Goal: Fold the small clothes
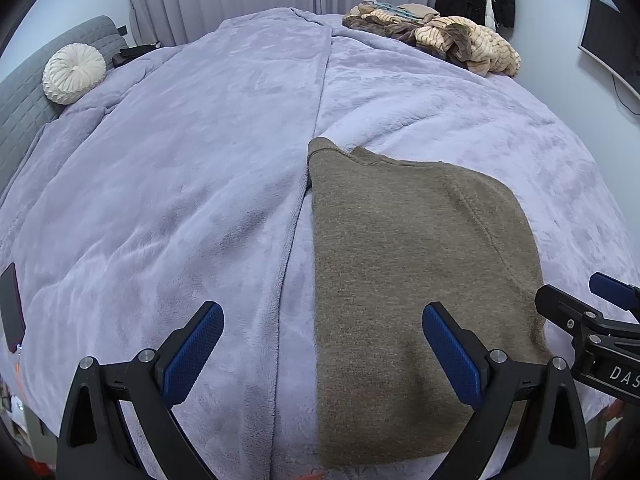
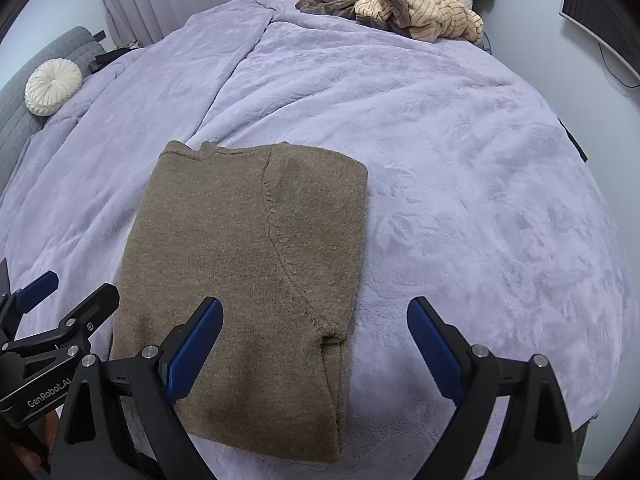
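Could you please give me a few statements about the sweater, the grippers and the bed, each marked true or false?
1. The brown sweater lies folded flat on the lilac blanket. True.
2. The right gripper is shut on the sweater. False: its jaws stand wide open, gripping nothing.
3. A pile of striped clothes sits at the far side of the bed. True.
4. The left gripper holds the round white cushion. False: it is open, and the cushion rests far off by the grey headboard.
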{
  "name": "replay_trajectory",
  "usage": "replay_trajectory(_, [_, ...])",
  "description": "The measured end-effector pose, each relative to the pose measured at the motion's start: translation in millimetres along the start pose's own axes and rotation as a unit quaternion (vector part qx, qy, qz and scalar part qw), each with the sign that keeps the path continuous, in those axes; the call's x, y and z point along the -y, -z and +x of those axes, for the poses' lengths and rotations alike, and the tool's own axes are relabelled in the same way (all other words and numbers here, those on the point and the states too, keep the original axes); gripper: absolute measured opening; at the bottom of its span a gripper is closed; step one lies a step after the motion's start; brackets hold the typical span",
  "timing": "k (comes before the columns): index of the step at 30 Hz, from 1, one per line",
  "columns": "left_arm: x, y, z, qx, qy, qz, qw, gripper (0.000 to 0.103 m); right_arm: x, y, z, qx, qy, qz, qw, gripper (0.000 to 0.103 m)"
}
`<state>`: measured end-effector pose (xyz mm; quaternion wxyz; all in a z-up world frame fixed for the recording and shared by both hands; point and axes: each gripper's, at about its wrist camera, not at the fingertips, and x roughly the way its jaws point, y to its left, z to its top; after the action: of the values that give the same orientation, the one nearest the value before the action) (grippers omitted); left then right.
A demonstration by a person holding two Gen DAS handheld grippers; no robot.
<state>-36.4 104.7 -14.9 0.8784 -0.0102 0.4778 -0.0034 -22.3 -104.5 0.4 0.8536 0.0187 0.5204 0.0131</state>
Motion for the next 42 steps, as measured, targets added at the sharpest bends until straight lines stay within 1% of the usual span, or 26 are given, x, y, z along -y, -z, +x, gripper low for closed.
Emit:
replay_trajectory(22, [1.3, 0.5, 0.9, -0.006, 0.000, 0.004, 1.0000, 0.100, -0.1, 1.7, -0.6, -0.001, -0.003, 0.001, 1.000, 0.095])
replay_trajectory(42, [-0.4, 1.1, -0.8, 0.003, -0.011, 0.009, 0.9999, 0.100, -1.9, 4.6, 0.2, -0.001, -0.003, 0.003, 1.000, 0.095])
